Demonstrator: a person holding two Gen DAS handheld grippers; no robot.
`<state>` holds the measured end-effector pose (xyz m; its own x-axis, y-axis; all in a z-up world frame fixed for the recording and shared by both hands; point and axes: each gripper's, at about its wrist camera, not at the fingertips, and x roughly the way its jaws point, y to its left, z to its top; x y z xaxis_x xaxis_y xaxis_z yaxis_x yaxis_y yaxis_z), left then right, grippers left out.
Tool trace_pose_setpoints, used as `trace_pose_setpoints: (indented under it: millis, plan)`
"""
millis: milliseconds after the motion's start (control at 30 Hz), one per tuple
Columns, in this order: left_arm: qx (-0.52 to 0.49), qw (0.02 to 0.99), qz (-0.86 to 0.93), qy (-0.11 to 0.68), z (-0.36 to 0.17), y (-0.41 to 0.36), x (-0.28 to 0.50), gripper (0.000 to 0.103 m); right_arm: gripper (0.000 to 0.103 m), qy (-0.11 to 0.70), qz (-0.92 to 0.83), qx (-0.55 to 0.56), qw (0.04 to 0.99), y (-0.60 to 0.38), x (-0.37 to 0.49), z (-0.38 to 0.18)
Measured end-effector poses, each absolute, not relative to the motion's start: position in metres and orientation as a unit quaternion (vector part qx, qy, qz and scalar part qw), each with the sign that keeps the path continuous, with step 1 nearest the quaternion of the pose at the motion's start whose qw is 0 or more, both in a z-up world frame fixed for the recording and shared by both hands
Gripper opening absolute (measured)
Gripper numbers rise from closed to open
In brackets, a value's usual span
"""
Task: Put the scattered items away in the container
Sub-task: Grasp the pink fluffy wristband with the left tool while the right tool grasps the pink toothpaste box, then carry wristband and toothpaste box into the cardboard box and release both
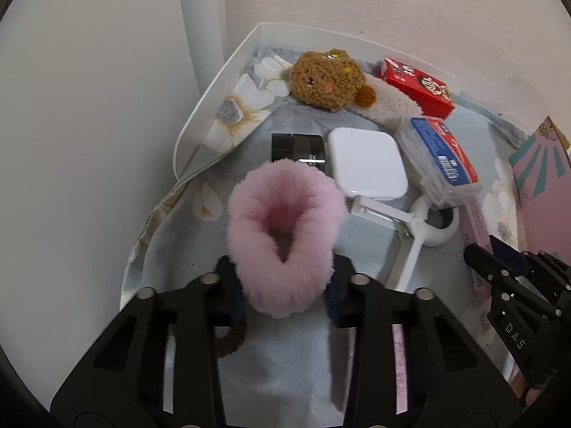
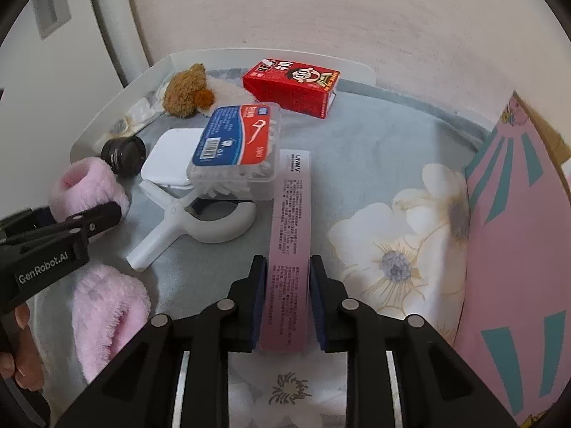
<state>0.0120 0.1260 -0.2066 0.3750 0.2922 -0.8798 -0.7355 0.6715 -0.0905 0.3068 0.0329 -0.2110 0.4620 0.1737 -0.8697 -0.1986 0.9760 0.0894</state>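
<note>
Black left claw [image 1: 285, 285] angled down clenching pink fluffy scrunchie [image 1: 285, 235], right claw [image 2: 288, 296] clamping pink box [image 2: 289, 242]

We cannot read the small print on the long pink box [image 2: 289, 249], whose lower end is hidden between the right gripper [image 2: 288, 299] pads. At lower left of the right wrist view, the frame edge cuts off a hand [image 2: 21, 349]. The pink card [image 2: 517, 235] runs off the right edge.
</note>
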Motion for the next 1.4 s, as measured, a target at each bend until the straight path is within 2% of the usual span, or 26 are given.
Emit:
trace_pose_setpoints:
  millis: [167,700,1400]
  plan:
    - [-0.248,0.795,0.325,0.449,-0.201,0.124,0.006,0.024,0.021,0.506,0.106,-0.007,0.856,0.028,0.305,-0.209]
    - [-0.253,0.798,0.345,0.424,-0.197,0.136,0.017,0.024,0.021,0.5,0.104,0.001,0.86,0.029,0.3,-0.207]
    - [-0.217,0.835,0.351,0.364,-0.125,0.086,0.0,0.025,0.021,0.426,0.114,0.002,0.898,0.005,0.245,-0.139]
